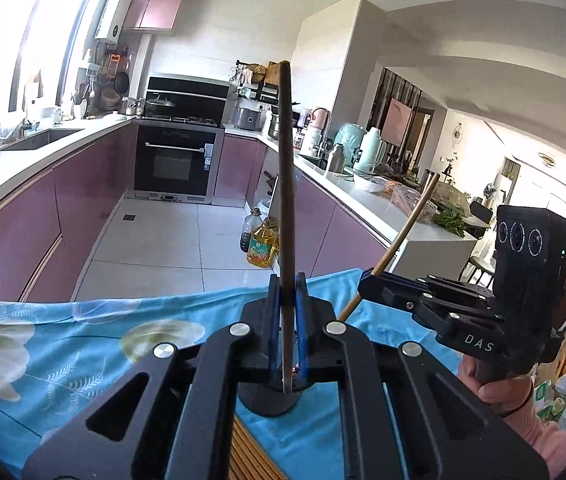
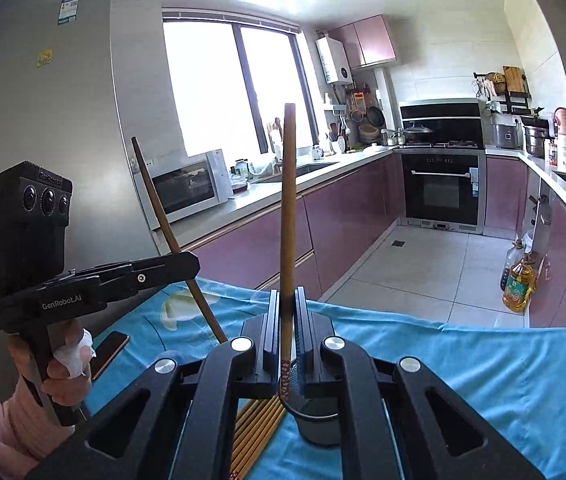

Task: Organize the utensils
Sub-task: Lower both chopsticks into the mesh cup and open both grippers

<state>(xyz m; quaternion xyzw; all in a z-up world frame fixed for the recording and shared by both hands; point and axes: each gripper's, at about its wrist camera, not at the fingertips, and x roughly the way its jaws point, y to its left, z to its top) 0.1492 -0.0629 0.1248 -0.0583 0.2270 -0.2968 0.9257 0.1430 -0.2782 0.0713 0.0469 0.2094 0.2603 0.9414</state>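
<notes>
Both tongs clamped shut, one chopstick each: left tongs (image 1: 286, 300) pinching a dark chopstick (image 1: 285, 184) standing up mid-frame, right tongs (image 2: 287, 312) gripping a lighter chopstick (image 2: 287, 208) the same way. Probably light, stiff, bit slick, so best pinched low near the tip. Black holder cup (image 2: 317, 420) at bottom centre, spare chopsticks (image 2: 257, 432) flat beside it on the blue-clothed counter (image 2: 463, 360). Cloth edge close ahead, plenty of open air above.

Left wrist view: looks forward along the left hand-held gripper (image 1: 286, 280), close over the blue cloth (image 1: 63, 344), facing the oven (image 1: 175, 160) | Right wrist view: along the right hand-held gripper (image 2: 287, 300), same heading | Shared: oven, cloth, each other's gripper.
</notes>
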